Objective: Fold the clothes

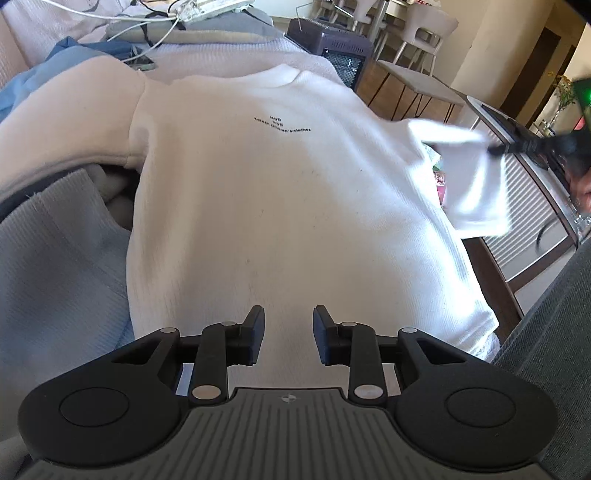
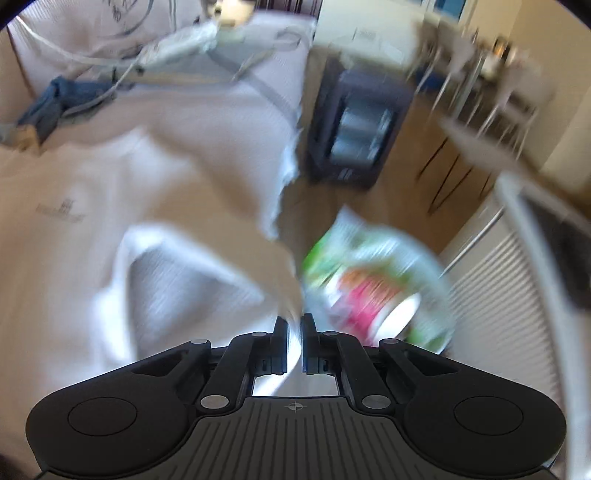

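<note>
Where clothes pile (image 1: 55,229), wood floor (image 2: 406,206); chairs (image 1: 417,26) beyond

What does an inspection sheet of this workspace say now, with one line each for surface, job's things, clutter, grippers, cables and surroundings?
Surface: pale ribbed cover under the clothes.
Job's things: white T-shirt lies flat, small black print on the chest; its right sleeve is lifted.
Clutter: blue garment, grey cloth, colourful packet beside the shirt.
Grippers: left gripper open above the hem, holding nothing; right gripper shut on the sleeve.
Cables: white cables at the far end.
Surroundings: dark heater, chairs, wooden floor; the right wrist view is blurred.
</note>
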Motion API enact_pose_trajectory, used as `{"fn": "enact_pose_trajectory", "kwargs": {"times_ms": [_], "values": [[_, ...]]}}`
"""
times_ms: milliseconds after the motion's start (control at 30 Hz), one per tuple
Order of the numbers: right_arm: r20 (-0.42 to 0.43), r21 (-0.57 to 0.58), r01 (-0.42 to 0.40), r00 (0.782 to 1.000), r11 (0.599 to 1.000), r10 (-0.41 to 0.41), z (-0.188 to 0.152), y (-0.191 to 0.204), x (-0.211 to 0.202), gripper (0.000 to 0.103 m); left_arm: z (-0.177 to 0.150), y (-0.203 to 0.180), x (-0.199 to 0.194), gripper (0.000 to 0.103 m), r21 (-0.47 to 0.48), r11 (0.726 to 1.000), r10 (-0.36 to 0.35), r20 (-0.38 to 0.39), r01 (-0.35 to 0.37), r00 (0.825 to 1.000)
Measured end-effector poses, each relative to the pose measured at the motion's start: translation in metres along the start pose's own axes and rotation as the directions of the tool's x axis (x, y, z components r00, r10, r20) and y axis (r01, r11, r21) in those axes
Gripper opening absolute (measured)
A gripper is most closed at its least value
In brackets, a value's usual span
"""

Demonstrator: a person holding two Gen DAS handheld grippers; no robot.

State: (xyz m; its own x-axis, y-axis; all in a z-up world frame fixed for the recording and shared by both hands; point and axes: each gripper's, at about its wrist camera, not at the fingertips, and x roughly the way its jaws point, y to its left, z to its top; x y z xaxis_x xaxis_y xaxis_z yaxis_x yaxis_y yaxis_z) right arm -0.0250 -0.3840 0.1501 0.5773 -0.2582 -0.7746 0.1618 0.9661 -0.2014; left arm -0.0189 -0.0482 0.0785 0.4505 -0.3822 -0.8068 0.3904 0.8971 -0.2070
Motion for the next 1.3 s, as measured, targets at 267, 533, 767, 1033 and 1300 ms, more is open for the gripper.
{"fn": "enact_pose_trajectory", "kwargs": {"times_ms": [267,533,767,1033,1300], "values": [[0.179,-0.237,-0.115,0.971,0.965,0.160,0.051,0.054,-0.049,0.007,0.013,-0.003,-0.001,0.030,-0.034,0.999,-0.005,0.022,0.006,1.000],[0.011,-0.428,-0.463,0.856,0.776,0.517,0.036,0.156,-0.030,0.013,0.009,-0.007,-0.010,0.032,-0.041,0.999,0.010,0.017,-0.009,1.000],[-0.019,-0.333,-0.584,0.789,0.740,0.614,0.021,0.137,-0.035,0.029,0.011,-0.008,-0.003,0.034,-0.019,1.000,0.010,-0.008,-0.010,1.000],[0.031,-0.191,-0.446,0.888,0.874,0.459,0.014,0.070,-0.031,0.039,0.049,-0.034,0.003,0.038,0.019,0.997,-0.074,0.070,0.073,0.995],[0.029,-0.051,-0.433,0.900,0.900,0.435,-0.020,0.031,-0.023,0.039,0.074,-0.099,0.029,0.038,0.198,0.972,-0.135,0.052,0.123,0.989]]}}
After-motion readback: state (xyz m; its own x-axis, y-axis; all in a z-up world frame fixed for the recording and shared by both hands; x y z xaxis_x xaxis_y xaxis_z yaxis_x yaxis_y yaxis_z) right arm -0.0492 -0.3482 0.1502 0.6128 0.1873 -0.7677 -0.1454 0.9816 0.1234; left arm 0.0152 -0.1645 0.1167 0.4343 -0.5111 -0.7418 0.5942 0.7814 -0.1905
